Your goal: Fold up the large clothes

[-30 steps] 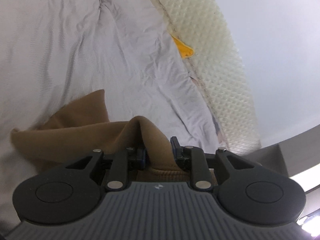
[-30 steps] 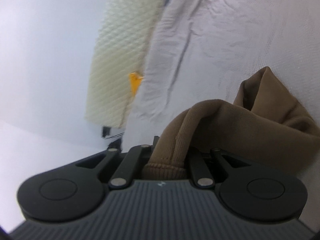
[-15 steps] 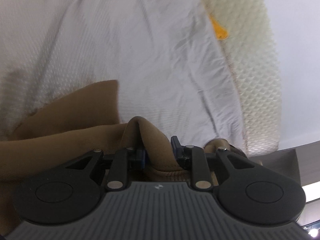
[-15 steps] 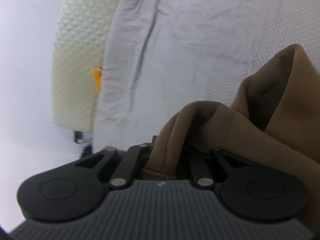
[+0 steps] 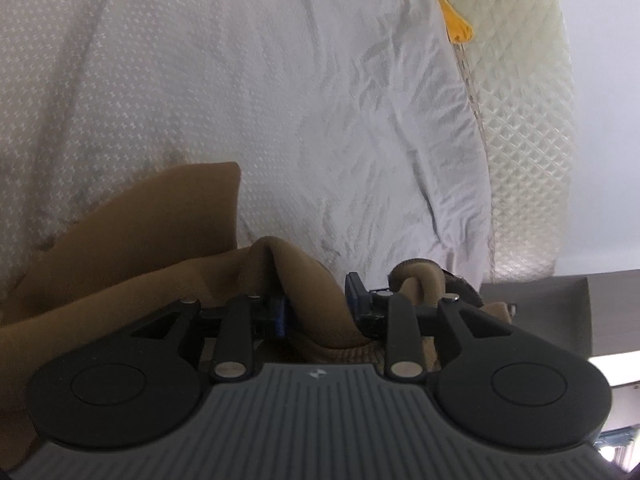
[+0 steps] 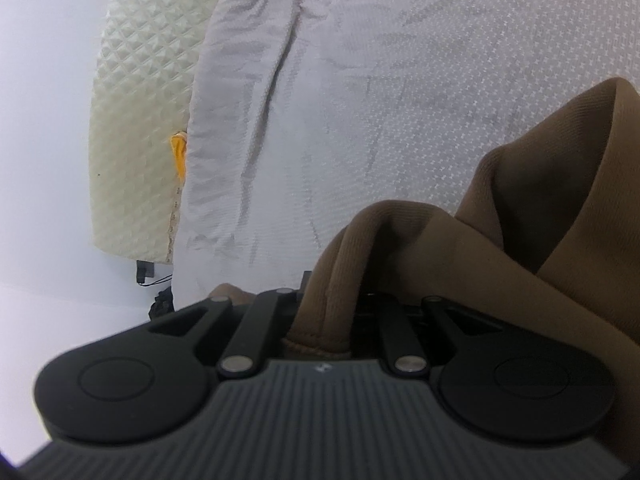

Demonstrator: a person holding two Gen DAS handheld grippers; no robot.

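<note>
We hold the soft brown knit garment (image 5: 132,248) by one ribbed hem, a corner in each hand, so that the cloth hangs between us as one broad panel and can be laid over itself in a clean fold. The left tongs (image 5: 316,304) are clamped on a bunched ridge of that hem; the cloth humps up between the black fingers and a further roll of it curls just beside the right-hand finger. The right tongs (image 6: 332,304) are likewise clamped on the garment (image 6: 540,248), a thick seamed edge standing up out of the jaws while the rest drapes away to the right in heavy, rounded folds.

The garment sits low in both views, above the bed and partly against it. Beneath lies the pale grey bed sheet with a fine woven dot pattern (image 5: 248,92), creased and slack. Along its edge runs the cream quilted mattress with a diamond-stitched surface (image 5: 524,128), and a small orange tab (image 5: 454,24) pokes out where sheet meets mattress.

We judge the fabric thick and pliant, likely to sag in the middle unless both corners travel level.
</note>
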